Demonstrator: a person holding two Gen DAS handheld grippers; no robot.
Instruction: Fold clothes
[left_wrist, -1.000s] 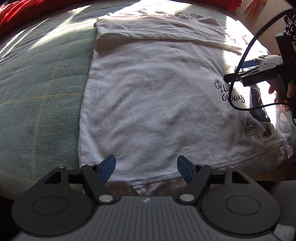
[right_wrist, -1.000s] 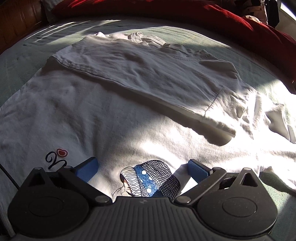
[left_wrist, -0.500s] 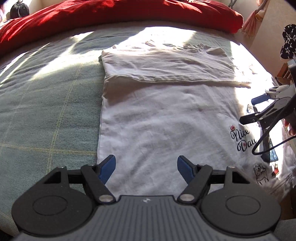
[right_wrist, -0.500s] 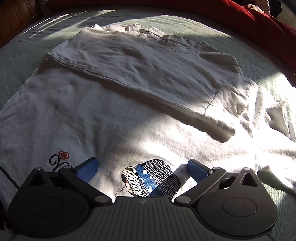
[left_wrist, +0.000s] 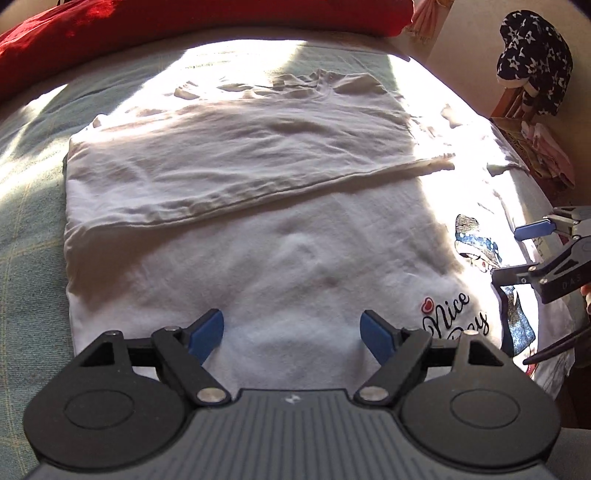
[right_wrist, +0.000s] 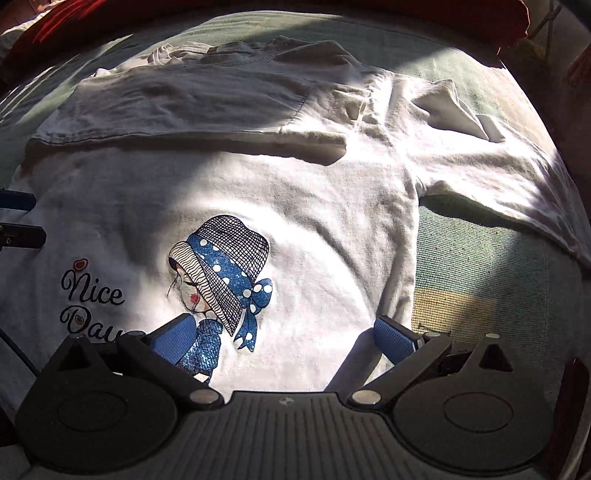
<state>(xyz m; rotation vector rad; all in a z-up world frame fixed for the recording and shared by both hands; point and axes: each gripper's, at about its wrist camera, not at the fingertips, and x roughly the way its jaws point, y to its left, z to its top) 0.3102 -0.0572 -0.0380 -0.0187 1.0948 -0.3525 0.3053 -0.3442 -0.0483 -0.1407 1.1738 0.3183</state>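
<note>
A white T-shirt (left_wrist: 266, 258) lies flat on the bed, its far side folded over the middle (left_wrist: 236, 155). It carries a print of a girl in a blue hat (right_wrist: 221, 266) and the words "Nice Day" (right_wrist: 88, 299). My left gripper (left_wrist: 293, 332) is open and empty, low over the shirt's near edge. My right gripper (right_wrist: 286, 338) is open and empty over the print; it also shows in the left wrist view (left_wrist: 517, 254). One unfolded sleeve (right_wrist: 480, 173) lies spread at the right.
The bed has a green checked cover (right_wrist: 480, 266) and a red blanket (left_wrist: 184, 22) along the far side. A dark star-patterned cloth (left_wrist: 532, 55) hangs beyond the bed. A black cable (left_wrist: 554, 350) trails from the right gripper.
Both grippers have moved forward over the shirt, staying open. The left wrist view has turned toward the folded part; the right wrist view now takes in the whole print and the right sleeve.
</note>
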